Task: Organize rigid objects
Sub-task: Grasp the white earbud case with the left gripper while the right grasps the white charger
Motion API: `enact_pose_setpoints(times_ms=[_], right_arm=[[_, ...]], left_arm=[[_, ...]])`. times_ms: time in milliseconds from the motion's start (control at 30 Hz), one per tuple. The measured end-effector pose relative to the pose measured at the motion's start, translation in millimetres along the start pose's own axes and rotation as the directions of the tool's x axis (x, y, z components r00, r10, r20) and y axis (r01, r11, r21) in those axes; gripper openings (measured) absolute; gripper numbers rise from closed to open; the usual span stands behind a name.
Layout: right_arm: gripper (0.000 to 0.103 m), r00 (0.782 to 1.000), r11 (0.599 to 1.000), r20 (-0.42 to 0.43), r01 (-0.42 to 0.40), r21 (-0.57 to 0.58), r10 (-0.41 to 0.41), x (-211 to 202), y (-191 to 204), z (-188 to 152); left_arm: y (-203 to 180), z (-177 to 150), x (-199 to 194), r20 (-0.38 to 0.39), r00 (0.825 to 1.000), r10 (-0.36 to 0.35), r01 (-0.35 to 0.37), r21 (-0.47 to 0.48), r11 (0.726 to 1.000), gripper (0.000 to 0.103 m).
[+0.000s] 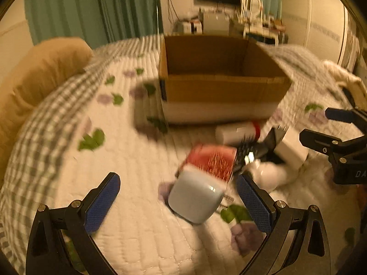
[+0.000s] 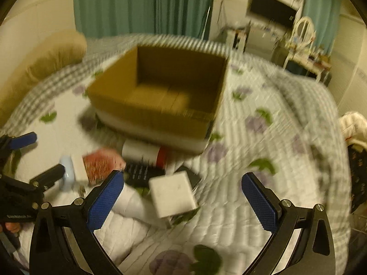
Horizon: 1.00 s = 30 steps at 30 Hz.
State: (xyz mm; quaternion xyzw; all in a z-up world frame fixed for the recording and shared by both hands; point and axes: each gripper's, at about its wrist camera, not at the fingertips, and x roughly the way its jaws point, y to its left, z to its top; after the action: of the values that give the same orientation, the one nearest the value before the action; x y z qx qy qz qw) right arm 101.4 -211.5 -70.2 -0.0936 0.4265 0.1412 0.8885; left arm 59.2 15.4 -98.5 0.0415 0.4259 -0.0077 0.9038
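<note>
Nearest the left wrist camera, left tongs (image 1: pixel 177 200) spread wide above the quilted bed (image 1: pixel 128 206), blue pads (image 1: pixel 102 202) well apart, nothing gripped. Between those pads, lying on the quilt: a pale blue-grey rounded block (image 1: pixel 195 202) joined to a red bristly brush (image 1: pixel 213 160), touched by neither pad. Just beyond, a heap of small rigid things: a dark remote (image 1: pixel 247 153), a white bottle with a red cap (image 1: pixel 238 131) on its side, a white cube charger (image 1: pixel 291 147) with prongs up, something soft and white (image 1: pixel 268 171) beneath. Off to the right of that view, right tongs (image 1: pixel 337 126), also parted and holding nothing.

Seen from the right wrist camera, right tongs (image 2: pixel 182 200) likewise wide open over the bed, gripping nothing, with the white cube charger (image 2: pixel 172 194) lying between the fingers but closer to the left pad (image 2: pixel 105 200), touching neither. Left tongs (image 2: pixel 39 160) entering at the left edge beside the brush (image 2: pixel 101 163).

Farther back, an open cardboard box (image 1: pixel 220 91) upright on the quilt, bottle lying against its near wall. Inside, only bare cardboard floor (image 2: pixel 165 96) visible; near corners hidden by the wall. Beyond, a tan pillow (image 1: pixel 43 73), green curtains (image 1: pixel 91 6), a cluttered vanity (image 2: pixel 305 52).
</note>
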Motion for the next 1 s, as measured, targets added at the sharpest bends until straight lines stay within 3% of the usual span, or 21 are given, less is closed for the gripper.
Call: enact_pose_setpoints(times_ms=[200,333,433,533,767,833,900,1000], right_arm=[[0.102,0.999,1.000,-0.037,-0.025,0.010,0.026,11.5,-3.0,-5.9],[0.099,0.997,0.999,-0.066,-0.038,0.015,0.039,16.8,-2.8,-7.2],[0.098,0.995,0.999,-0.088,-0.044,0.012,0.045,22.3,-0.8,-7.2],[0.087,0.992,0.998,-0.113,-0.059,0.015,0.060,28.8,0.0,-6.8],[0.083,0.979,0.997,-0.193,-0.072,0.009,0.072,47.7,3.1,-3.8],[0.076,0.973,0.997,-0.220,-0.073,-0.001,0.071,54.3,5.7,-2.9],[0.063,0.970,0.998,-0.233,-0.070,-0.006,0.066,57.5,5.6,-3.4],[0.055,0.975,0.998,-0.214,-0.055,-0.006,0.052,55.1,5.8,-2.5]], left_arm=[[0.7,-7.2,15.8,-0.032,0.999,-0.043,0.042,-0.013,0.999,0.080],[-2.1,-6.0,17.1,-0.033,0.991,-0.131,0.130,-0.010,0.991,0.054],[-4.2,-5.7,17.0,-0.030,0.990,-0.134,0.134,-0.005,0.991,0.053],[-4.5,-5.2,13.8,-0.025,0.991,-0.132,0.132,-0.014,0.991,0.053],[-1.7,10.1,2.9,0.001,0.993,-0.116,0.116,-0.022,0.993,0.053],[-1.7,14.5,3.1,0.002,0.994,-0.113,0.113,-0.024,0.993,0.053],[-1.0,17.5,3.6,0.001,0.994,-0.113,0.113,-0.025,0.993,0.053],[-0.7,20.9,3.0,0.005,0.993,-0.120,0.120,-0.028,0.992,0.053]])
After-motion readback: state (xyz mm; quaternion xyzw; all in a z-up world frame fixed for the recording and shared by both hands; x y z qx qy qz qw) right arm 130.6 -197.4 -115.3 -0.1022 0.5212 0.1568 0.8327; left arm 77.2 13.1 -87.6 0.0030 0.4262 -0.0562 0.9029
